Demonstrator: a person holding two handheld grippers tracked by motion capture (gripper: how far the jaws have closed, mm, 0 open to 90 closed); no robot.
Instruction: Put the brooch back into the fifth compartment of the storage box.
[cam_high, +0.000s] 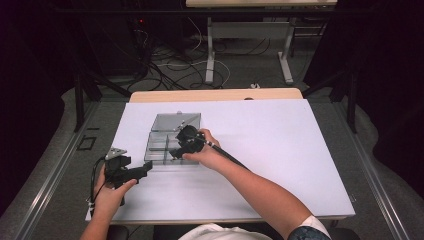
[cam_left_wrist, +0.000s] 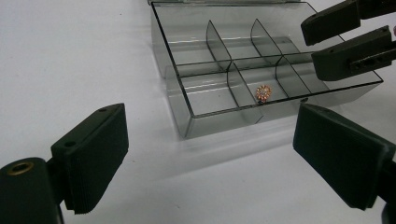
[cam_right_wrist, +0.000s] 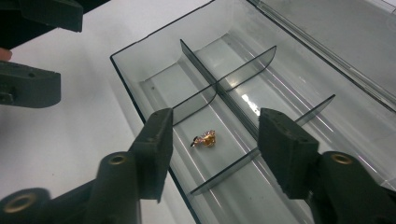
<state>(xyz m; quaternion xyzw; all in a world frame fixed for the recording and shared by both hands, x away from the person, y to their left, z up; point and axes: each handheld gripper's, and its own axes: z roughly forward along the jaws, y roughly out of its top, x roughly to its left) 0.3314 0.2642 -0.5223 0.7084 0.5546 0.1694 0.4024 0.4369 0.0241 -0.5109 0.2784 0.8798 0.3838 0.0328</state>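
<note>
Right gripper released, over divided box holding small ring; left gripper released beside box.

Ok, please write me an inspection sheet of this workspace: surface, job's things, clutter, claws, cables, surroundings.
Surface: white table top, bare part clean.
Job's things: clear divided box, lid open; one small gold jewel lies in a middle compartment of the near row.
Clutter: nothing seen.
Claws: left claw open, over the table, short of the box; right claw open, above the jewel, not touching it.
Cables: one trails from the left claw; tangled cables on the floor beyond the table.
Surroundings: second table's legs, dark curtains.
</note>
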